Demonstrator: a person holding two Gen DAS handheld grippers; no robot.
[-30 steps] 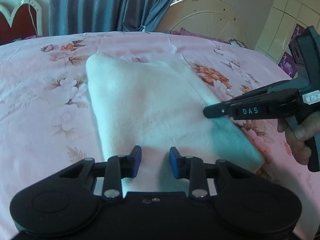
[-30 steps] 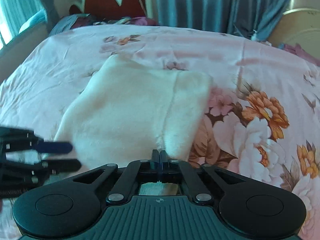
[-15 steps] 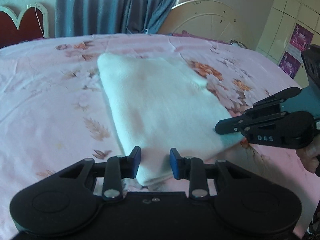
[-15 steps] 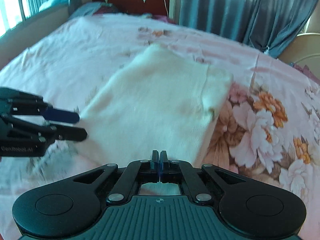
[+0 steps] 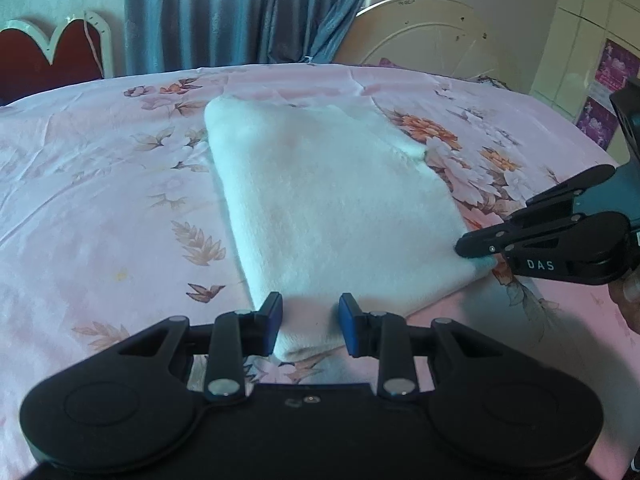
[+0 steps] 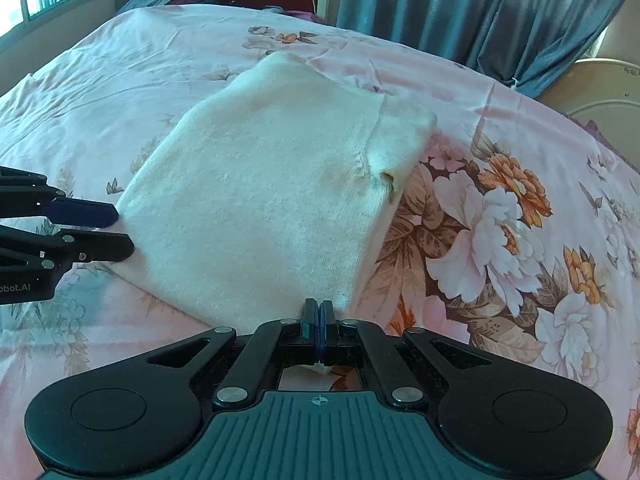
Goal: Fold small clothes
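In the left wrist view, the white garment (image 5: 332,216) lies folded on the pink floral bedsheet (image 5: 100,208), filling the frame's centre. The left gripper (image 5: 310,326) at lower centre is spread, straddling the near corner, likely poised to pinch it. At right, the right gripper (image 5: 476,246) meets the other corner.

In the right wrist view, the right gripper (image 6: 319,322) at lower centre is pressed together on the garment's (image 6: 272,184) near edge, apparently holding it for folding.

Garment (image 6: 264,200) on bedsheet (image 6: 500,220), between tools
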